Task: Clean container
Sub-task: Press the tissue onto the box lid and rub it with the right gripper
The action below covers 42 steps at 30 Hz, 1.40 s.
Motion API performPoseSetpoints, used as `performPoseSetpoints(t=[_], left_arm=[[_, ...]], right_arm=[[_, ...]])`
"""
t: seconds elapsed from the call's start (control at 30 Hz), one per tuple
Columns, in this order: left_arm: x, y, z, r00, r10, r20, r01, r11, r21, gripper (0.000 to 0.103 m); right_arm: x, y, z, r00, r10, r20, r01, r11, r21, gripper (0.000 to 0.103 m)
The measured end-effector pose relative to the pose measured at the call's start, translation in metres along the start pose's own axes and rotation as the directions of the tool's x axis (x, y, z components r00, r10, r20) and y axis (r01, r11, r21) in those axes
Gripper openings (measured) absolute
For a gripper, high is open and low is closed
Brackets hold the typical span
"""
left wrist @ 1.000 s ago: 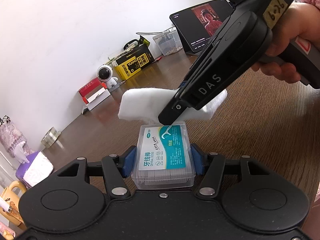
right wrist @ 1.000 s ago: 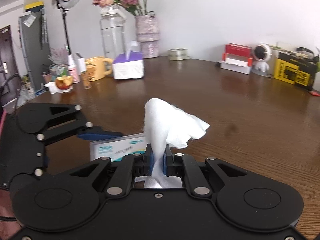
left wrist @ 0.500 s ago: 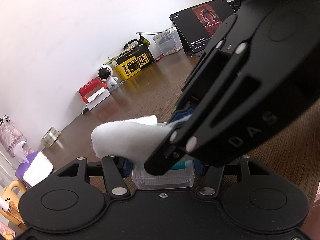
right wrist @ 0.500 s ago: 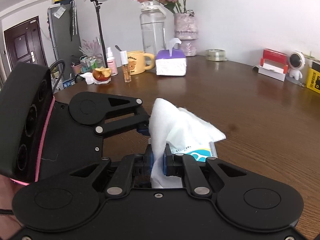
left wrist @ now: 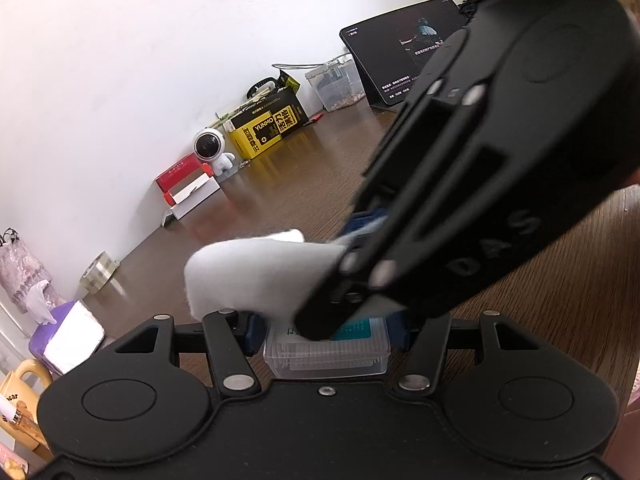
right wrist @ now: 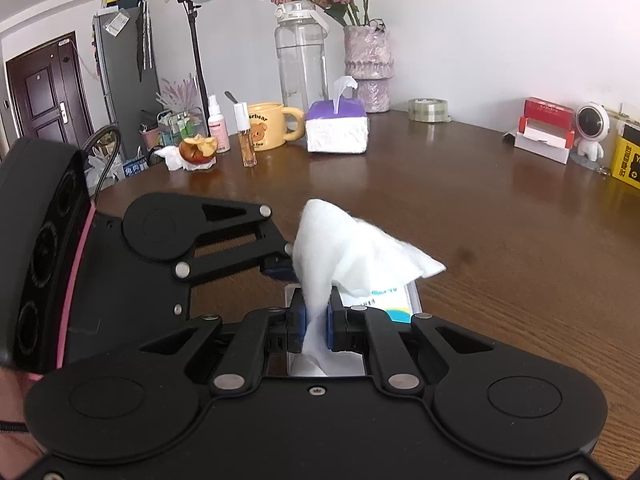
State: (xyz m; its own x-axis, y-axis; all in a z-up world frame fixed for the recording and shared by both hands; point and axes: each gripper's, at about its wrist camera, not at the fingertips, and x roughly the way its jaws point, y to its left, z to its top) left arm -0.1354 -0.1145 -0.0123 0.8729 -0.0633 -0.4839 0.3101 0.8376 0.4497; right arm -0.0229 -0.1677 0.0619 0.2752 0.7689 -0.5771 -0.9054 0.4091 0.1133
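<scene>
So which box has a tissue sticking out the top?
The purple tissue box beside the yellow mug. The red box and yellow box show no tissue.

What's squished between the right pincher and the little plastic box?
A white tissue. The right gripper pinches it, and it drapes down onto the floss box lid. The right wrist view shows it best.

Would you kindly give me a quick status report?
Left gripper shut on floss box. Right gripper shut on white wipe, over box lid. Nothing in the way.
</scene>
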Motion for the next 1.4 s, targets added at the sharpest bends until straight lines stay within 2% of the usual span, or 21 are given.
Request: performPoseSetpoints(t=[0.27,0.53,1.03,1.27,1.4], left_arm=[[0.001,0.003,0.001,1.000,0.003,0.000,-0.003,1.000,0.004,0.058],[0.012,0.014,0.004,1.000,-0.007,-0.003,0.007,1.000,-0.009,0.058],[0.031,0.054,0.003,1.000,-0.002,0.000,0.002,1.000,0.000,0.058],[0.038,0.077,0.002,1.000,0.001,0.000,-0.001,1.000,0.004,0.058],[0.037,0.078,0.001,1.000,-0.003,0.000,0.003,1.000,-0.001,0.058]], right_arm=[[-0.005,0.005,0.001,0.998,-0.009,-0.062,0.004,0.998,-0.066,0.009],[0.007,0.008,0.013,1.000,0.003,-0.026,-0.004,0.998,-0.059,0.010],[-0.007,0.001,-0.004,0.999,-0.019,-0.049,0.017,0.999,-0.036,0.009],[0.001,-0.001,0.003,1.000,-0.009,-0.022,0.008,1.000,-0.019,0.010],[0.006,-0.001,0.007,1.000,-0.004,-0.006,0.004,1.000,-0.015,0.010]])
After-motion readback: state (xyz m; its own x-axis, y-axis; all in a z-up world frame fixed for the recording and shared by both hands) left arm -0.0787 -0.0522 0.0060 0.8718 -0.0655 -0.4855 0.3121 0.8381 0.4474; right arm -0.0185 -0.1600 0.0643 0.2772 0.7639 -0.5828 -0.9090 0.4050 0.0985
